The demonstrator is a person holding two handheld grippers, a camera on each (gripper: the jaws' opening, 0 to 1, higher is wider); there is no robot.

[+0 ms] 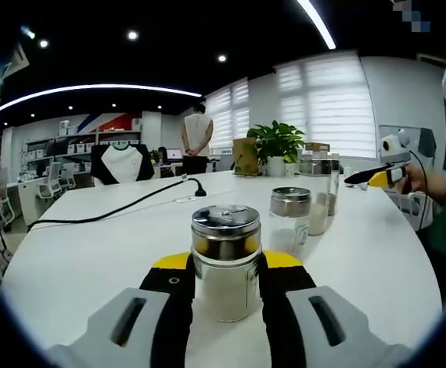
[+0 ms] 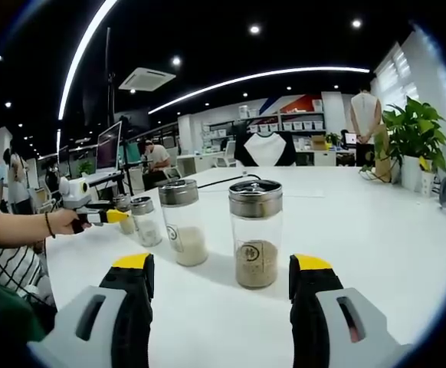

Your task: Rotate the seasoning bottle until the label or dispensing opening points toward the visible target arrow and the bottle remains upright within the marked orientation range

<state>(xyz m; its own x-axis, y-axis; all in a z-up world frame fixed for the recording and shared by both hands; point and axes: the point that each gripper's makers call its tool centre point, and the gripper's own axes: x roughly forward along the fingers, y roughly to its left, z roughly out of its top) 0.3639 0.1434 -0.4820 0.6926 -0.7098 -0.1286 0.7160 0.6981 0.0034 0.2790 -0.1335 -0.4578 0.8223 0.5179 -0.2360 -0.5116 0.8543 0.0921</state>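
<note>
Where the left tool [image 1: 224, 295] rises from the foot of the left gripper view, its two jaws are seen closed against the sides of the seasoning bottle [image 1: 225, 261], which stands upright on the white bench [image 1: 77, 261]. A glass body and a metal cap with a dispensing top are shown on this bottle; whether its label faces forward cannot be told. Just behind the seasoning bottle, to its right, a second jar [image 1: 290, 221] is placed, and a taller third jar [image 1: 318, 193] stands behind that. A black cable [image 1: 116, 208] is laid across the bench well to the left of the seasoning bottle, and a potted plant [image 1: 276, 146] is set far behind it. In the right gripper view, the right tool [image 2: 221, 295] is held open, its jaws wide apart and nothing between them; beyond them the third jar [image 2: 255, 232], holding brown granules, is seen apart from both jaws.
</note>
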